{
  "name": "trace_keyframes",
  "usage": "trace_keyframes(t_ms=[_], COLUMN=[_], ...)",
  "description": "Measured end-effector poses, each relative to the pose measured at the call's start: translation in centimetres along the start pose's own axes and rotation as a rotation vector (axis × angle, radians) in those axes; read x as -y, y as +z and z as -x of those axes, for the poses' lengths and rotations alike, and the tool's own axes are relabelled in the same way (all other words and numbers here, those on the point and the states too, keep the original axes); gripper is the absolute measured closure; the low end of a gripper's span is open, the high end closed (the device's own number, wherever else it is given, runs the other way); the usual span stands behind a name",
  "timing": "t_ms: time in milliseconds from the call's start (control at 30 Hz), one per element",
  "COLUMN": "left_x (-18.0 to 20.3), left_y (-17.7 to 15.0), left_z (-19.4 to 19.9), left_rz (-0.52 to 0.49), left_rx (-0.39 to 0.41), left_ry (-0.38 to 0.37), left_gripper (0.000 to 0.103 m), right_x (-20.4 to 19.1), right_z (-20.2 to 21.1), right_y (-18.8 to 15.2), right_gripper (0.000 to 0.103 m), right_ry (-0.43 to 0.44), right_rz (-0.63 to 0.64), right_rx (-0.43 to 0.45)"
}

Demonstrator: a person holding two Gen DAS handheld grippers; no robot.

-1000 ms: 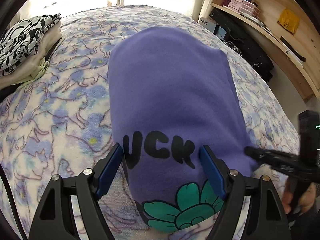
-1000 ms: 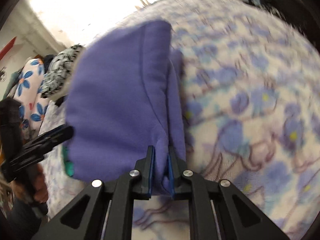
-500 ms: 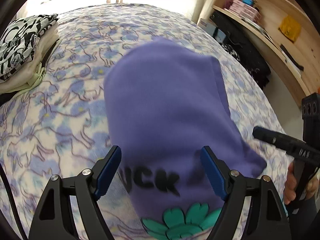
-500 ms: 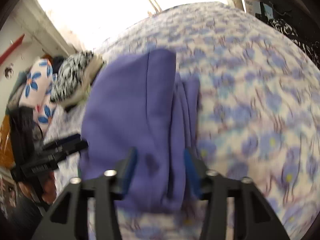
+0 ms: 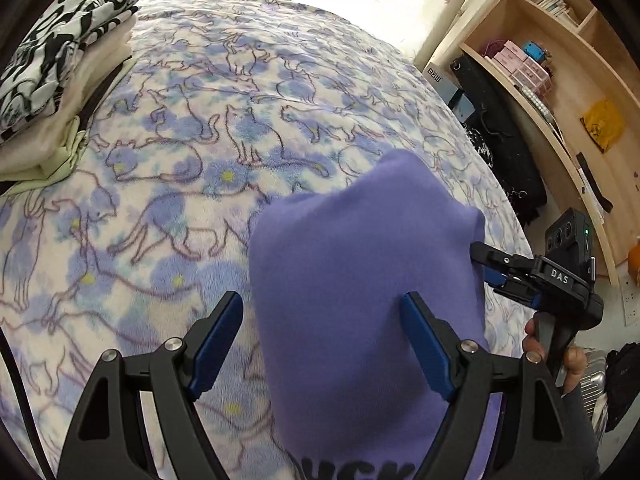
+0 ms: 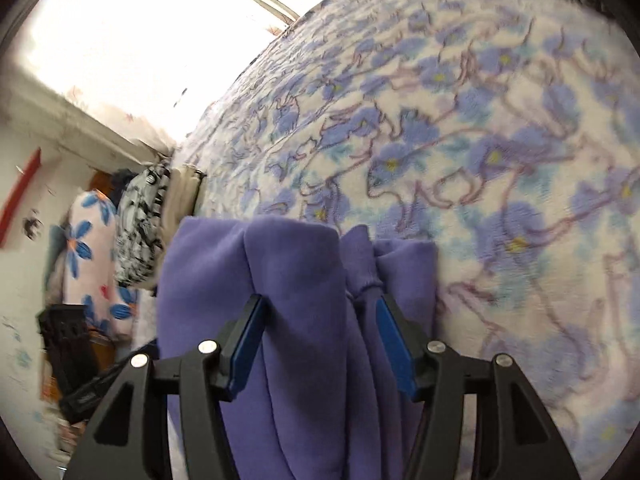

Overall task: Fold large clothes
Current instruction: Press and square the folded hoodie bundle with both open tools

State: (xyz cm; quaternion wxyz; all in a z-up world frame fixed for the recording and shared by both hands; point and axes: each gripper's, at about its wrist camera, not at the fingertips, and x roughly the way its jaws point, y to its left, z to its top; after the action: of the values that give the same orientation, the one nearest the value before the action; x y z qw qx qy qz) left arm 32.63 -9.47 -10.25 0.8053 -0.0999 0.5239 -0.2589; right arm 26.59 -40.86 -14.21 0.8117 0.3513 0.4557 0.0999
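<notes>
A folded purple sweatshirt (image 5: 360, 280) lies on a fleece bedspread (image 5: 180, 140) printed with blue cats and flowers; its black lettering shows only at the lower edge of the left wrist view. The left gripper (image 5: 324, 340) hangs over it with its jaws spread wide; the left blue pad sits over bare bedspread just off the cloth's left edge, the right pad over the purple fabric, and neither visibly presses on it. The right gripper (image 6: 316, 340) has just been opening; its jaws now stand apart with folds of the sweatshirt and a gathered cuff (image 6: 364, 284) between them, the pads not clamped on the cloth, though whether they brush it cannot be told. From the left wrist view the right gripper sits at the sweatshirt's right edge, held in a hand (image 5: 568, 364). A stack of folded clothes (image 5: 52, 92) rests at the bed's far left, well apart from the sweatshirt.
</notes>
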Motion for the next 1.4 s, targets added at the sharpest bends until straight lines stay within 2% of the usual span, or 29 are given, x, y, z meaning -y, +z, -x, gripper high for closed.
trace_keyframes(t_ms=[33, 100, 133, 267, 400, 467, 600, 700, 867, 967, 1000, 1100, 1233, 1267, 1333, 1400], left_x=[0.0, 0.1, 0.3, 1.5, 3.6, 5.0, 7.3, 7.6, 7.3, 6.9, 6.8, 6.4, 6.7, 6.9, 7.2, 7.3], left_y=[0.3, 0.7, 0.9, 1.2, 1.4, 1.2, 0.8, 0.7, 0.5, 0.4, 0.5, 0.5, 0.4, 0.3, 0.2, 0.2], left_z=[-0.3, -0.8, -1.1, -1.9, -2.7, -2.9, -4.1, -4.9, -5.5, -5.5, -5.4, -5.2, -5.0, -4.9, -4.8, -4.6], left_rz=[0.003, 0.005, -0.001, -0.026, -0.069, -0.126, -0.215, -0.239, -0.265, -0.252, -0.247, -0.228, -0.24, -0.25, -0.26, -0.254], left_rx=[-0.003, -0.007, -0.007, -0.017, -0.025, -0.017, -0.017, -0.016, -0.003, -0.005, -0.007, -0.017, -0.013, -0.009, -0.004, -0.008], left_ry=[-0.005, -0.015, -0.01, 0.01, 0.04, 0.084, 0.197, 0.245, 0.261, 0.253, 0.249, 0.238, 0.258, 0.268, 0.281, 0.274], left_gripper=[0.023, 0.023, 0.023, 0.023, 0.023, 0.023, 0.023, 0.022, 0.02, 0.02, 0.02, 0.02, 0.02, 0.02, 0.02, 0.02], right_x=[0.0, -0.5, -0.9, -1.9, -1.7, -1.2, 0.7, 1.8, 1.5, -0.5, -1.4, -4.2, -7.3, -7.3, -6.5, -4.8], right_z=[-0.1, -0.4, -0.5, 0.2, 2.6, 3.3, 1.2, -0.3, -0.6, 0.8, 1.5, 3.4, 4.1, 3.8, 2.6, 1.6], right_y=[0.0, -0.2, -0.3, -0.7, -1.0, -1.3, -1.8, -1.7, -1.5, -1.8, -2.1, -3.5, -6.5, -7.1, -8.1, -8.7], right_gripper=[0.046, 0.067, 0.082, 0.088, 0.089, 0.089, 0.089, 0.089, 0.087, 0.078, 0.078, 0.078, 0.078, 0.078, 0.078, 0.083], right_ry=[0.016, 0.034, 0.008, -0.128, -0.232, -0.28, -0.372, -0.381, -0.407, -0.466, -0.478, -0.441, -0.331, -0.329, -0.384, -0.414], right_rz=[0.004, 0.041, 0.064, 0.132, 0.15, 0.159, 0.15, 0.111, 0.109, 0.16, 0.179, 0.24, 0.326, 0.336, 0.345, 0.317], right_rx=[-0.003, -0.011, -0.013, 0.016, 0.064, 0.073, 0.023, 0.01, 0.006, 0.024, 0.036, 0.061, -0.012, -0.037, -0.082, -0.116])
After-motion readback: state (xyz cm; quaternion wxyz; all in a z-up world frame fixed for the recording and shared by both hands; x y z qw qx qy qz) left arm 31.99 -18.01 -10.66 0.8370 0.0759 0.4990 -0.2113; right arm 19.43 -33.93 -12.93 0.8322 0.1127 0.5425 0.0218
